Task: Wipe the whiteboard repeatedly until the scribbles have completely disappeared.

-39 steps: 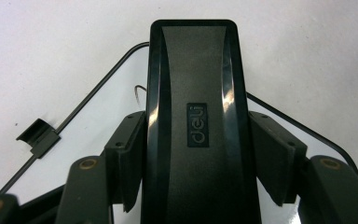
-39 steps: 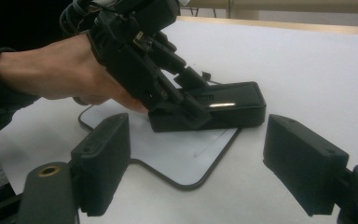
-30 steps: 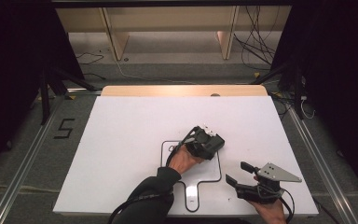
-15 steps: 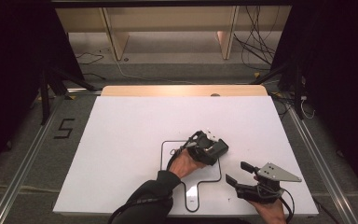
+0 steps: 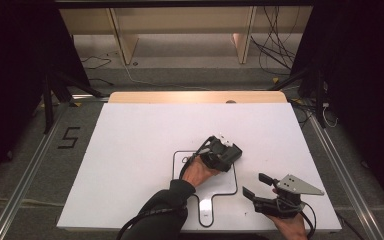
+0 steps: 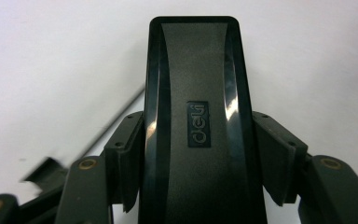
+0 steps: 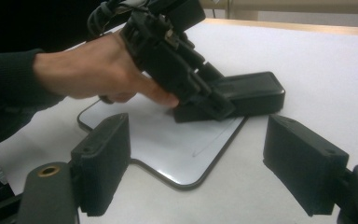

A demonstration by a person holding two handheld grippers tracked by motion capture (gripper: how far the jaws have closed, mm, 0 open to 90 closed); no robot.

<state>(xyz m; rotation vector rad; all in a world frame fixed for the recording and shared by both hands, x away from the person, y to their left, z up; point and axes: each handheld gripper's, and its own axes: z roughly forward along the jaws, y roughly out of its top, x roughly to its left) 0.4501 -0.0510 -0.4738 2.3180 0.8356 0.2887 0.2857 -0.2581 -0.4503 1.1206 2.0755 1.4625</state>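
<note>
A black eraser (image 6: 198, 116) with a "deli" badge lies flat on the small white board (image 5: 180, 161), a paddle-shaped board with a dark rim and a short handle. My left gripper (image 5: 228, 159) is shut on the eraser, its pads (image 6: 128, 154) pressing on both long sides. In the right gripper view the eraser (image 7: 254, 93) rests on the board's far corner (image 7: 177, 144), and a hand (image 7: 88, 70) holds the left gripper over it. A faint thin mark (image 7: 214, 140) crosses the board. My right gripper (image 5: 253, 184) is open near the table's front right, jaws wide apart around nothing (image 7: 200, 163).
The white table (image 5: 130, 150) has a wooden strip (image 5: 195, 96) along its far edge. Beyond it stand shelf legs and loose cables (image 5: 275, 50). A "5" (image 5: 69, 137) is taped on the floor at the left, beside metal rails.
The left gripper with the eraser slid slightly right and nearer over the board, then came part of the way back. The right gripper stayed where it was.
</note>
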